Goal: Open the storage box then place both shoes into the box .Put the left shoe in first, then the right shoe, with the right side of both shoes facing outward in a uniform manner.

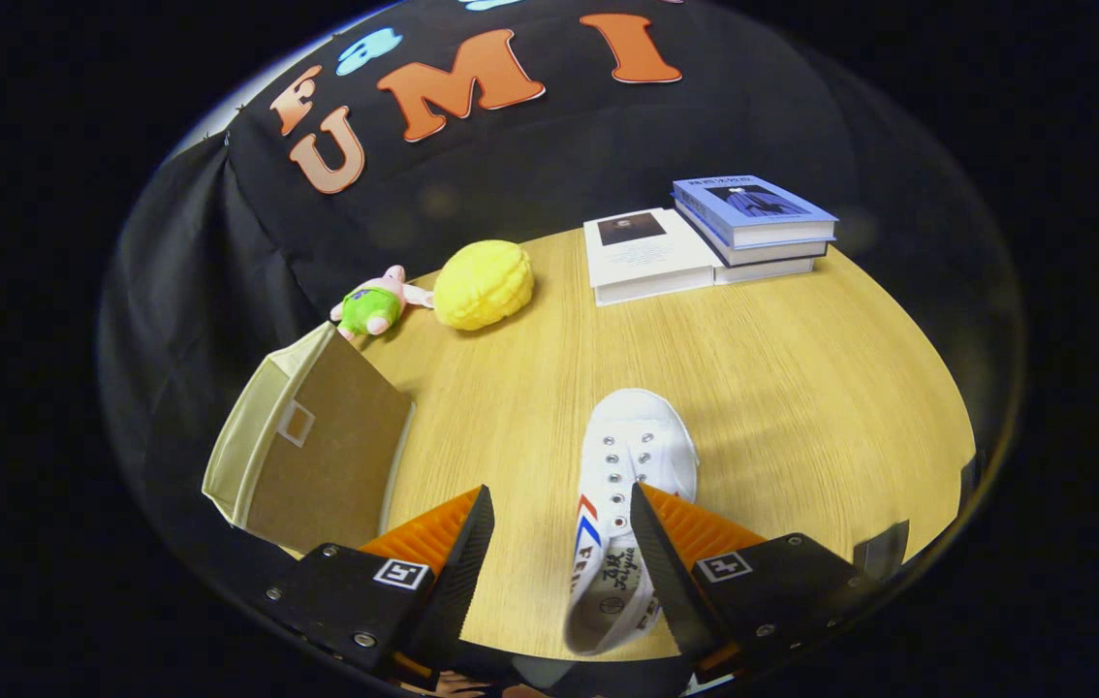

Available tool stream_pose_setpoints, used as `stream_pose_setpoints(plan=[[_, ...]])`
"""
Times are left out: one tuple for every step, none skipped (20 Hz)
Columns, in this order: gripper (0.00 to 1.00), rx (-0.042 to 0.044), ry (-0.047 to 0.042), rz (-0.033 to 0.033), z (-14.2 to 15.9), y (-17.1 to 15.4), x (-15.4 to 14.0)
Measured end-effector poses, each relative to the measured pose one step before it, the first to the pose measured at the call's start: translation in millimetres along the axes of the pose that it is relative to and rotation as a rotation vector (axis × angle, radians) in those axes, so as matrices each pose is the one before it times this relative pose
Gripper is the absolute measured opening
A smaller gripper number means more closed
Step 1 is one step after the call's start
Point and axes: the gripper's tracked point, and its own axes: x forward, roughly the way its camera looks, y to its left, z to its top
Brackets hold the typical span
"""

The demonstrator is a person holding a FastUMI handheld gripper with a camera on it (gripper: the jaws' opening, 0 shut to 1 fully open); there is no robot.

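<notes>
Tongs point(557, 528) stand wide open, gripping nothing; white shoe point(629, 485) lies against one finger, toe forward. Storage box point(312, 446) waits at the surface's point(801, 388) near-left edge, likely for loading.

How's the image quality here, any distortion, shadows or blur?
Gripper view: strong fisheye bending, so the table edge curves; light is even, with a soft shadow beside the shoe and under the yellow toy; books look sharp; the gripper is open, the shoe's heel between its fingers.
</notes>
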Motion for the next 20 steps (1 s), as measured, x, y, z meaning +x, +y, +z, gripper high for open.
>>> stream_pose_setpoints(plan=[[0.85,-0.00179,0.00661,-0.01421,-4.16,-7.41,1.28],[0.85,0.00641,0.00614,-0.01738,-3.68,-8.77,1.32],[0.85,0.00875,0.02092,-0.02323,-7.60,-8.79,2.16],[0.85,-0.00127,0.01433,-0.00916,-9.70,-5.47,-0.08],[0.85,-0.00259,0.00788,0.00033,-7.84,-3.72,1.31],[0.85,0.00623,0.01139,-0.00649,-4.74,-4.33,1.51],[0.85,0.00932,0.00747,0.00059,-3.84,-4.08,1.98],[0.85,0.01934,0.00198,0.01143,-1.33,-3.87,-2.30],[0.84,0.02630,-0.00045,0.01378,0.43,-0.52,-0.59],[0.83,0.02461,0.00443,0.01383,-1.42,-1.57,-0.27],[0.81,0.02248,0.00106,0.01163,-0.89,-0.30,0.36],[0.80,0.00562,-0.00471,-0.00060,0.57,-2.78,-0.65],[0.76,-0.00630,-0.00320,-0.01602,-0.91,-5.62,1.75],[0.75,-0.01069,-0.00036,-0.01355,-2.42,-4.59,2.27],[0.72,-0.00342,0.00962,-0.00133,-4.09,-0.51,2.19],[0.69,-0.00032,0.01065,0.01227,-2.93,3.48,2.15],[0.67,0.00660,0.00594,-0.00207,-2.29,0.58,2.82],[0.61,0.01085,0.00368,-0.01139,-0.23,-3.08,6.14],[0.56,0.01394,0.00365,0.01255,-0.99,3.78,6.55],[0.51,0.01248,-0.00804,-0.00626,0.55,1.16,1.62]])
